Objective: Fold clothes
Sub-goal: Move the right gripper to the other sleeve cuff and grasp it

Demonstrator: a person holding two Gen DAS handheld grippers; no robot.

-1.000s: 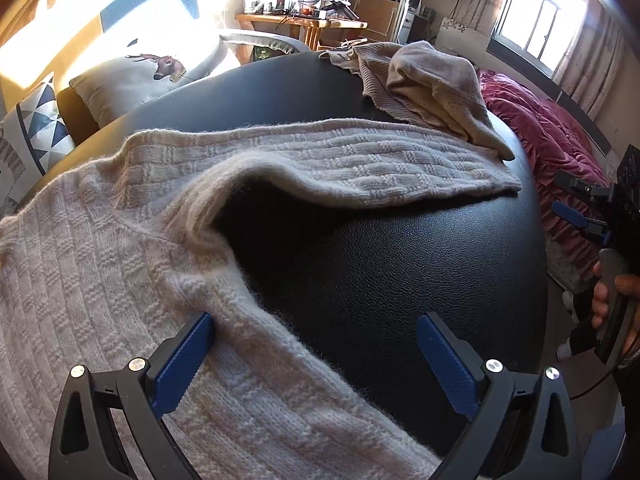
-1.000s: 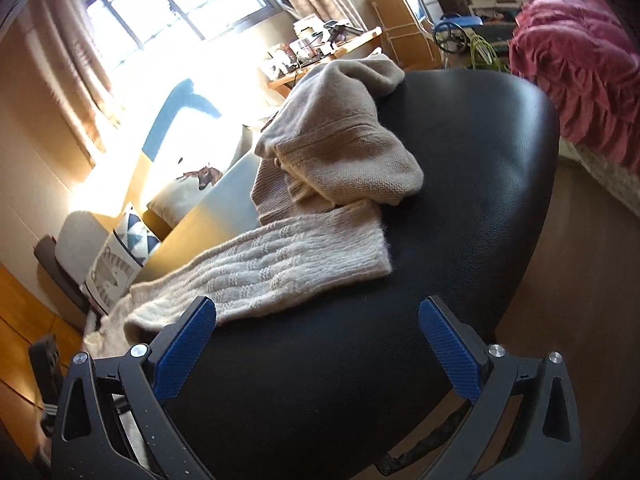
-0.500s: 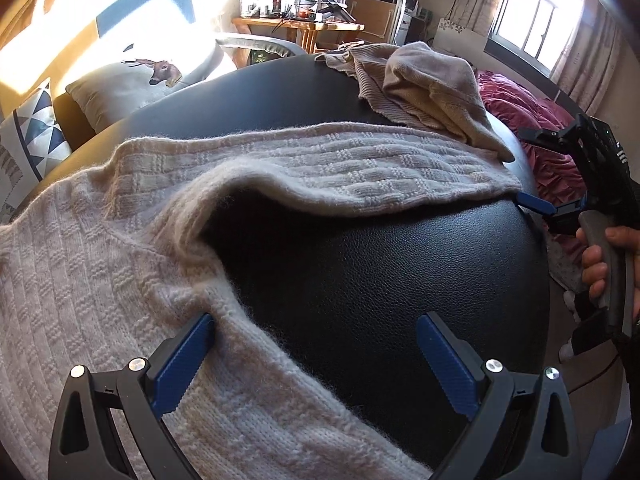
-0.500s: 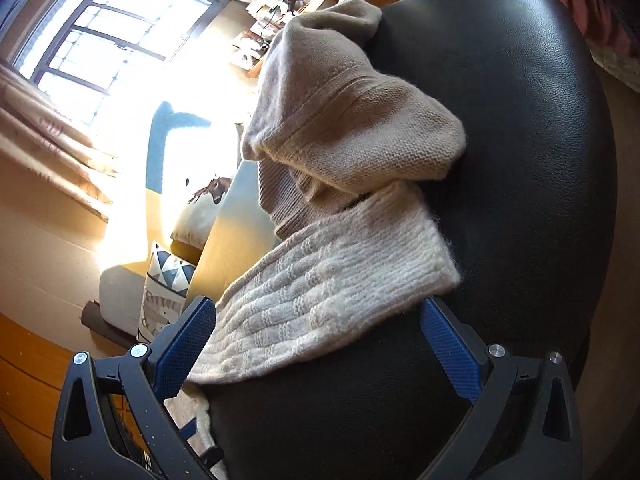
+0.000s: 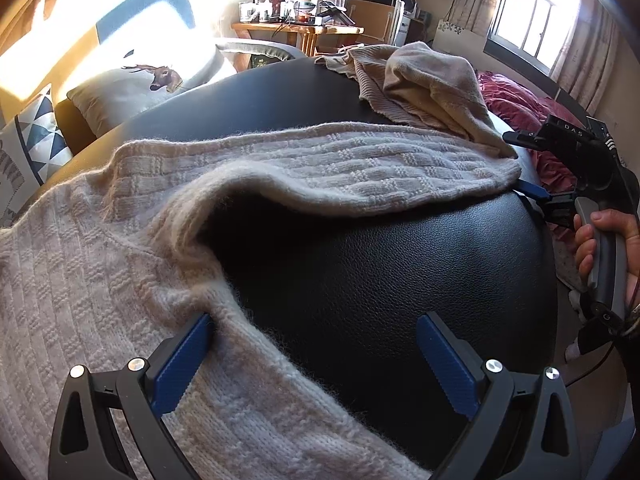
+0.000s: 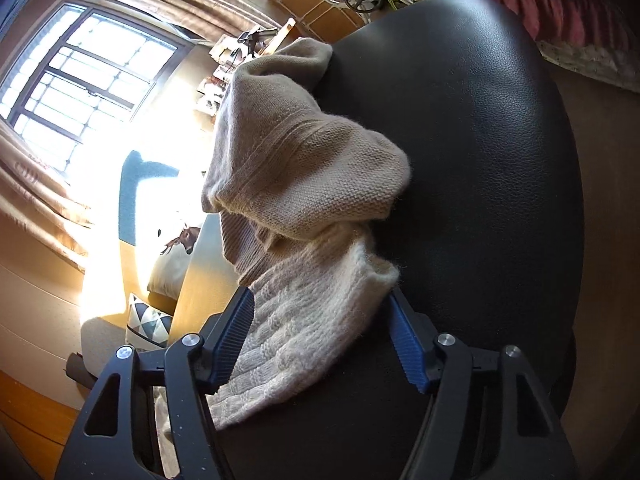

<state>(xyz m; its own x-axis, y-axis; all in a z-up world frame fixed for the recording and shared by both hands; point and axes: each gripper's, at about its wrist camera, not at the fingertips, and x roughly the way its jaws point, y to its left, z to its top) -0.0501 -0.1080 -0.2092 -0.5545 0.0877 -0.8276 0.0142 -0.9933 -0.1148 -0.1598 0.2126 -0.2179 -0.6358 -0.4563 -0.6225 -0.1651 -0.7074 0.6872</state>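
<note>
Sweater (image 5: 100, 264), cream and basket-knit, lies spread flat on the black leather surface (image 5: 380, 280), body at the left, one sleeve (image 5: 340, 172) stretched out straight across to the right. No fold is made yet, so this is the opening of the job. The right gripper (image 6: 320, 332) is at the sleeve's cuff (image 6: 360, 276), its blue jaws straddling the cuff and just now closing in on it; a gap on the right side shows they are not yet pinching. That reads as the start of bringing the sleeve in over the body. The left gripper (image 5: 316, 356) hovers with jaws wide apart at the sweater's near edge, one pad brushing the knit, holding nothing. A second beige sweater (image 5: 432, 84) sits crumpled at the far end of the surface, overlapping the cuff's end, waiting its turn. So everything remains: sleeves, body fold, then the other garment.
</note>
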